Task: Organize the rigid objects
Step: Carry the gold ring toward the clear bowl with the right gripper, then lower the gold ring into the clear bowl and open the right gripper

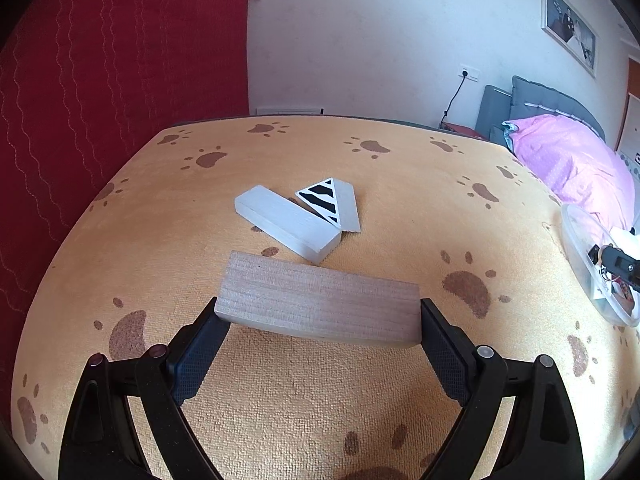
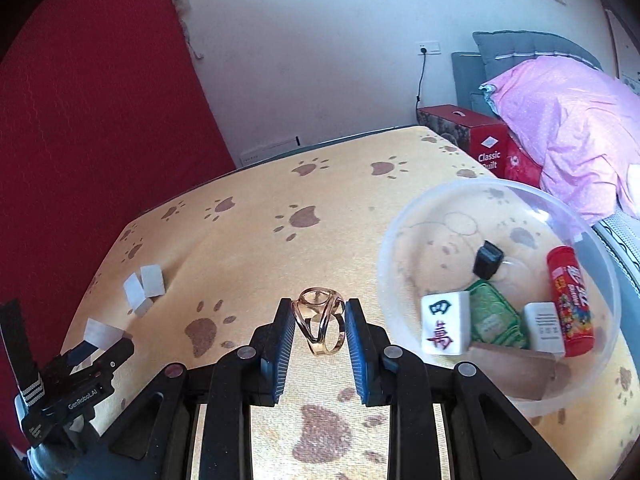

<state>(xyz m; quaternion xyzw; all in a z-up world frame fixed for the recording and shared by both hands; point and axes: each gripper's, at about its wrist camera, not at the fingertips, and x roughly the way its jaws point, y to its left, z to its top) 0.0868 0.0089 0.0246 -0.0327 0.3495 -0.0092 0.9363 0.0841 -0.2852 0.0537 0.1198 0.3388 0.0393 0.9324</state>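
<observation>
A white block (image 1: 286, 226) and a zebra-striped wedge (image 1: 322, 200) lie touching just beyond the left gripper (image 1: 320, 320), tilted downward, which clamps a wooden block (image 1: 320, 304) end to end above the paw-print desk (image 1: 400, 184). The right gripper (image 2: 320, 320) – nearly closed – pinches a gold ring (image 2: 320, 320) beside the clear bowl (image 2: 400, 232) holding a mahjong tile (image 2: 444, 322) and red tube (image 2: 570, 300).

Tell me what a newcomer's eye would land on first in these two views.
First, the wooden block clamped between the left gripper pads, raised over the paw-print cloth. Next, the gold ring pinched upright in the right gripper. Right of it, the clear bowl holds a mahjong tile and a red tube.
</observation>
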